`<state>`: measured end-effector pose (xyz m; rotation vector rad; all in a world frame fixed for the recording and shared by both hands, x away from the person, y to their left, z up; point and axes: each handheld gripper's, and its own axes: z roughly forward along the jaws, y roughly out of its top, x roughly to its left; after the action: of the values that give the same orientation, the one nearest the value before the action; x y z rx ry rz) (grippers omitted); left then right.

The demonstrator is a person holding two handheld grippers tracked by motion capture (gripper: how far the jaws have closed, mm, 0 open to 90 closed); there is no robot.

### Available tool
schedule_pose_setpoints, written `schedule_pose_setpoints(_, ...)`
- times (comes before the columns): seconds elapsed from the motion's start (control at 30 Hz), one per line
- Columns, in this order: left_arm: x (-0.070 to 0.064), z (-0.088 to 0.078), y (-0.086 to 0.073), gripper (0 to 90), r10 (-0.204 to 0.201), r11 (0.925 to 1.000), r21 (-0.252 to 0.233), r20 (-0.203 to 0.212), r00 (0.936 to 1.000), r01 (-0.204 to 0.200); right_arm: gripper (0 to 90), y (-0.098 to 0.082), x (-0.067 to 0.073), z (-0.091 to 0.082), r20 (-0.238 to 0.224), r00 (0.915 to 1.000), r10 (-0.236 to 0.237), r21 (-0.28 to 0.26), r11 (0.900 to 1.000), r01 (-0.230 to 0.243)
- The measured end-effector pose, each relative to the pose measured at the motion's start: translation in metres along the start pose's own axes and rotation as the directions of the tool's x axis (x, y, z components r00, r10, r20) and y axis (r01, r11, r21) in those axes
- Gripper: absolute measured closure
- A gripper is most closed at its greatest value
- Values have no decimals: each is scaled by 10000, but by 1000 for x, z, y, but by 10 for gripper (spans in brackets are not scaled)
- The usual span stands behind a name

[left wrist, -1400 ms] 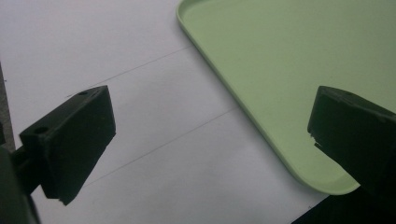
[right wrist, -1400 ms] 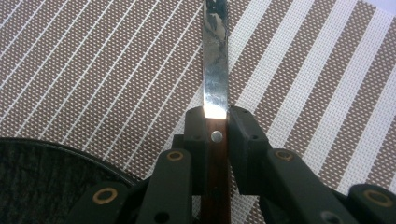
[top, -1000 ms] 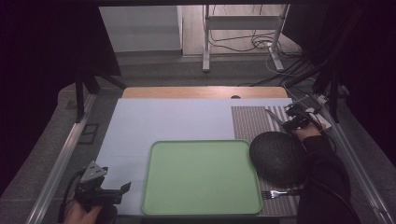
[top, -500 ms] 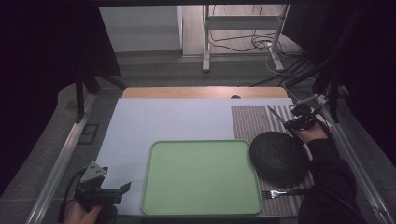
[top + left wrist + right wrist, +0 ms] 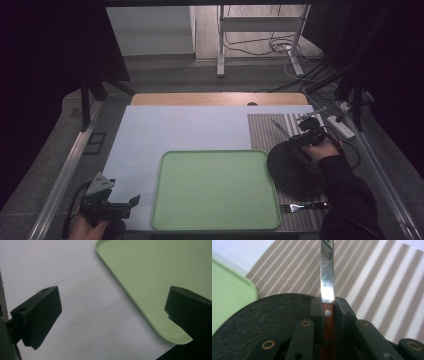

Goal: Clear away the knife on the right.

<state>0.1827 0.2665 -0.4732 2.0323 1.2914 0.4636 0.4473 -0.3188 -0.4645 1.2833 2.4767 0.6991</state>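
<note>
The right gripper (image 5: 327,305) is clamped on a knife (image 5: 327,272): its two black jaws press flat against either side of the reddish wooden handle, which carries a small metal rivet, and the steel blade runs straight out ahead of the jaw tips, edge-on, with a serrated stretch near its far end. Below and to the left of these jaws lies a round black plate (image 5: 262,320), its rim passing just under the left jaw; beneath the blade and off to the right of the jaws spreads a striped placemat (image 5: 374,285). In the high view the right gripper (image 5: 305,136) hangs over the far edge of the plate (image 5: 290,165), with the knife (image 5: 280,128) pointing away over the placemat (image 5: 265,130), and a fork (image 5: 302,205) lies on the mat at the plate's near side. The left gripper (image 5: 113,322) stands released, its jaws wide apart with nothing between them; the near corner of a green tray (image 5: 150,277) lies just in front of its right jaw, white table surface (image 5: 62,265) ahead of the left one.
</note>
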Motion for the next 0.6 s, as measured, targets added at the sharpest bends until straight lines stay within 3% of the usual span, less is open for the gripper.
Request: schedule_pose_setpoints(0.6,1,-1,0,12,-64,10000,-45,27,10000,64,777,-13,77,-6,-870,9919,-930,35,9956,937)
